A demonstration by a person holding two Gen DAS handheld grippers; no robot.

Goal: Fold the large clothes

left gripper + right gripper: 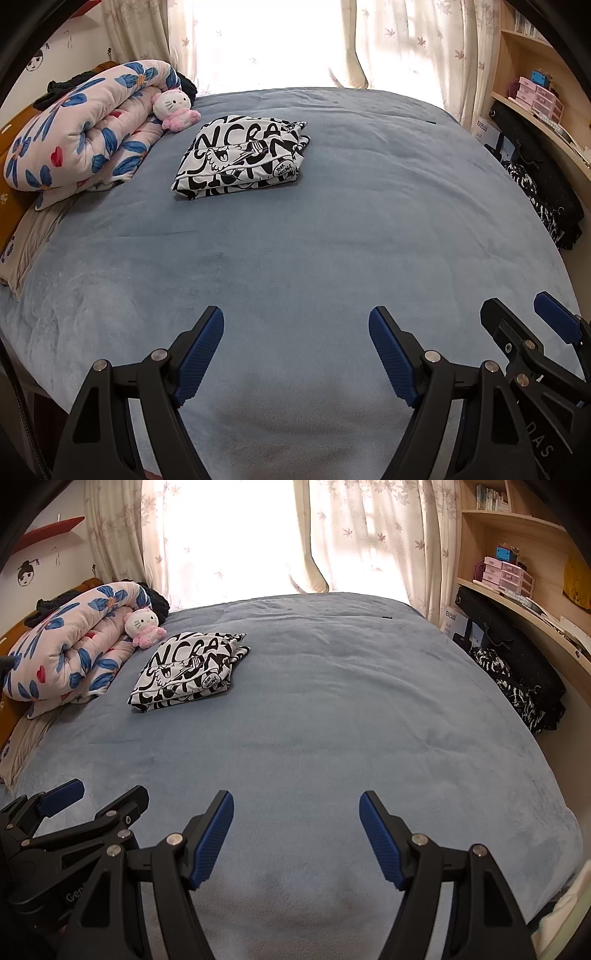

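A black-and-white lettered garment (242,157) lies folded in a compact stack on the blue bed (314,240), far and to the left; it also shows in the right wrist view (190,672). My left gripper (296,317) is open and empty over the near edge of the bed. My right gripper (296,801) is open and empty beside it, also over the near edge. The right gripper shows at the right edge of the left wrist view (517,314); the left gripper shows at the left edge of the right wrist view (107,794). Both are well short of the garment.
A rolled floral quilt (81,125) and a white plush toy (173,109) lie at the bed's far left. Curtains (399,40) hang behind the bed. Wooden shelves (517,572) and dark clothes on a chair (517,686) stand to the right.
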